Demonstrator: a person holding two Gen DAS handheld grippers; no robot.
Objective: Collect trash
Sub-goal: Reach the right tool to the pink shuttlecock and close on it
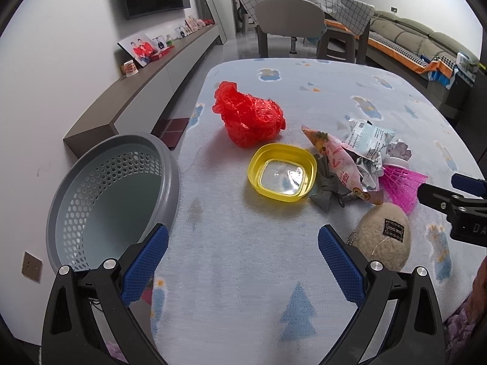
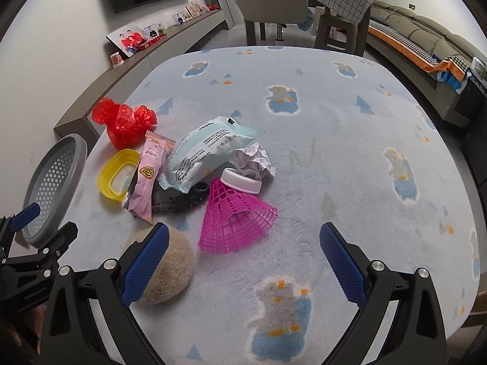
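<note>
Trash heap mid-table: red bag point(image 1: 248, 115), yellow lid point(image 1: 281, 172), wrappers point(image 2: 207, 152), pink shuttlecock point(image 2: 236, 219); grey basket point(image 1: 109, 200) at the table's left edge; left gripper point(image 1: 243, 261) and right gripper point(image 2: 243, 261) both spread, empty; advise closing squarely on one loose piece.

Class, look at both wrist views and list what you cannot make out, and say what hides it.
- Dark object: right wrist view, mostly under the pale blue packet and pink wrapper.
- Basket floor: left wrist view, near part hidden by the left hand-held gripper.
- Packet print: both views, too small to read.
- Plush ball: right wrist view, partly behind a finger.
</note>
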